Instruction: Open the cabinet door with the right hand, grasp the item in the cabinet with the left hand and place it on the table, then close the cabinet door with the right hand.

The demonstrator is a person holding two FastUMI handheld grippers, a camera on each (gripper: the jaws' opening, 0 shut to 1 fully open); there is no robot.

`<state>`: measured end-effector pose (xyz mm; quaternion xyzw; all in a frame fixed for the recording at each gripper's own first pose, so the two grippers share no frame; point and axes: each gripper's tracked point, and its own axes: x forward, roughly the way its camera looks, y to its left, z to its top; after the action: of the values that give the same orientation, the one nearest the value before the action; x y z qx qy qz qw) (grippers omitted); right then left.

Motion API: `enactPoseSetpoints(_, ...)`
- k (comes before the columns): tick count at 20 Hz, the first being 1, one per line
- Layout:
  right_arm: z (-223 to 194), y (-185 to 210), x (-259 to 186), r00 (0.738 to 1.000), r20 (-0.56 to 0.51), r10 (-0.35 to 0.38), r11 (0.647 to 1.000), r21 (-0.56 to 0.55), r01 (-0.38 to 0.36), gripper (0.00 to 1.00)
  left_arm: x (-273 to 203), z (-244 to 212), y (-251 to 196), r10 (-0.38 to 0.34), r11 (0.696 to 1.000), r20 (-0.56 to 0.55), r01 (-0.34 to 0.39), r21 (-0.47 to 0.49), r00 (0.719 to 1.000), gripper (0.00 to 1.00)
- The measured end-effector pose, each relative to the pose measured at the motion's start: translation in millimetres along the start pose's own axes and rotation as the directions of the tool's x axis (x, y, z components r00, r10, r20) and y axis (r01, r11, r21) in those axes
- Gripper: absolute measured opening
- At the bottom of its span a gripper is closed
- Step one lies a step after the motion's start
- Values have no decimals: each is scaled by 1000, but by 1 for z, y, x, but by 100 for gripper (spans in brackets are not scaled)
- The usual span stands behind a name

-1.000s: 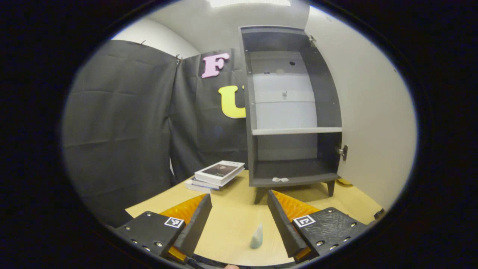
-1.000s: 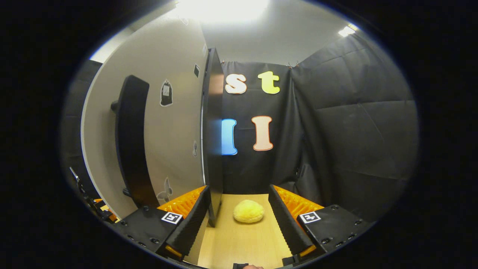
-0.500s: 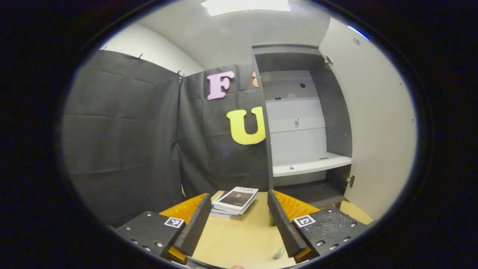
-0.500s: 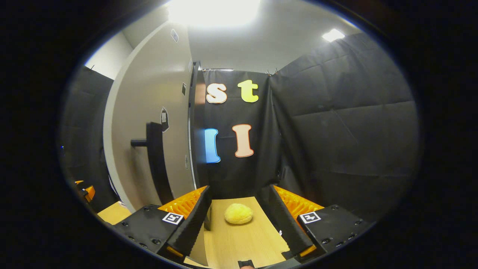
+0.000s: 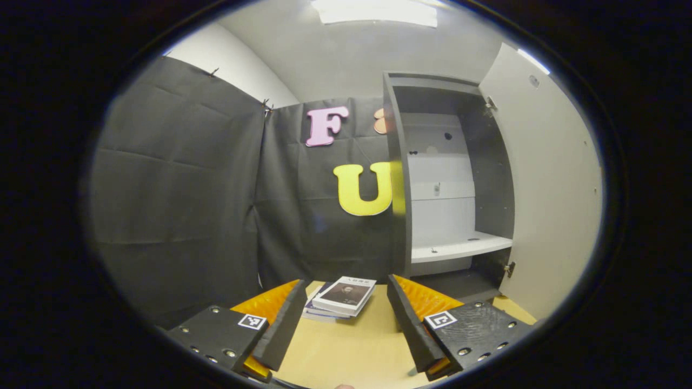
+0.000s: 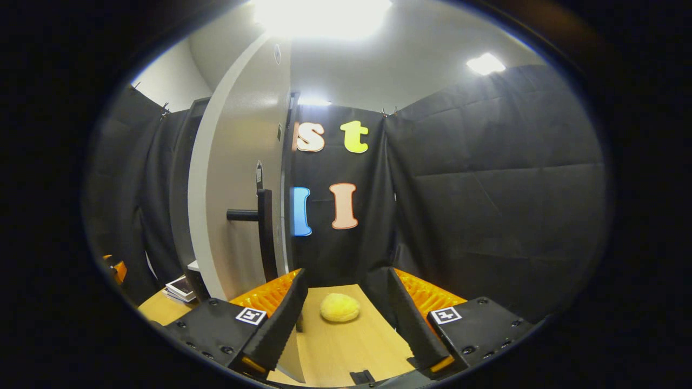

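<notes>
The dark cabinet (image 5: pixel 400 178) stands open on the wooden table (image 5: pixel 351 351), and its white shelf (image 5: pixel 459 249) and dark floor look bare. Its pale door (image 5: pixel 546 189) is swung out to the right. My left gripper (image 5: pixel 346 282) is open above the table, a good way in front of the cabinet, with nothing between its fingers. In the right gripper view the door (image 6: pixel 238 178) stands left of centre, with its black bar handle (image 6: pixel 265 232) just left of my left finger. My right gripper (image 6: pixel 346 273) is open and touches neither the door nor the handle.
A stack of books (image 5: pixel 343 294) lies on the table left of the cabinet, also in the right gripper view as books (image 6: pixel 181 288). A yellow rounded lump (image 6: pixel 339 307) sits on the table ahead of my right gripper. Black cloth walls close off the back and sides.
The left gripper has lifted and turned left; the small pale item on the table slid out at the bottom. The door edge has left the gap between the right gripper's fingers and now stands to their left.
</notes>
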<state>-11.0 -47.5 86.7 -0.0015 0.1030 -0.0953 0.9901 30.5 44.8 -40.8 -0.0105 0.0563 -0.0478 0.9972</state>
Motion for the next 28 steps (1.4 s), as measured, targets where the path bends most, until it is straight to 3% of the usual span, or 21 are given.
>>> enactPoseSetpoints(1,-1,8,-2,1000,0,8,1000,2,-8,95,1,0,7,-1,1000,1,1,2,1000,90)
enactPoseSetpoints(3,0,26,-7,1000,9,22,1000,17,-22,89,3,-2,20,-6,1000,6,6,6,1000,90)
enactPoseSetpoints(4,-5,52,-5,1000,11,29,999,24,-29,94,3,-4,28,-6,1000,7,6,8,1000,90)
enactPoseSetpoints(6,-5,71,-10,999,13,43,999,31,-43,89,2,-8,38,-12,1000,-1,12,8,1000,90)
enactPoseSetpoints(8,-6,89,-15,998,9,58,998,22,-59,94,3,-10,49,-11,1000,-2,11,8,1000,90)
enactPoseSetpoints(10,-5,103,-14,997,10,72,997,4,-72,89,2,-8,60,-5,1000,5,5,9,1000,90)
enactPoseSetpoints(11,1,93,-17,997,12,81,997,-1,-81,89,2,-7,65,-1,1000,9,1,10,1000,90)
enactPoseSetpoints(15,2,120,-15,991,8,135,991,5,-135,89,-1,-7,83,17,1000,17,-17,18,1000,90)
enactPoseSetpoints(16,2,127,-14,988,6,152,988,7,-152,94,-2,-7,86,23,1000,18,-24,21,1000,90)
enactPoseSetpoints(17,1,135,-11,986,5,170,985,7,-170,90,-4,-7,91,31,999,19,-31,22,999,91)
enactPoseSetpoints(18,0,145,-10,982,4,188,982,4,-188,94,-5,-8,95,36,999,20,-37,22,999,90)
enactPoseSetpoints(19,1,146,-7,978,5,207,978,-1,-207,90,-6,-9,99,43,999,19,-44,21,999,90)
enactPoseSetpoints(23,3,188,0,959,12,282,959,-14,-282,90,-11,-13,117,69,997,9,-70,16,998,90)
enactPoseSetpoints(28,2,244,19,924,18,383,924,10,-383,90,-20,-15,128,87,996,-1,-87,33,996,90)
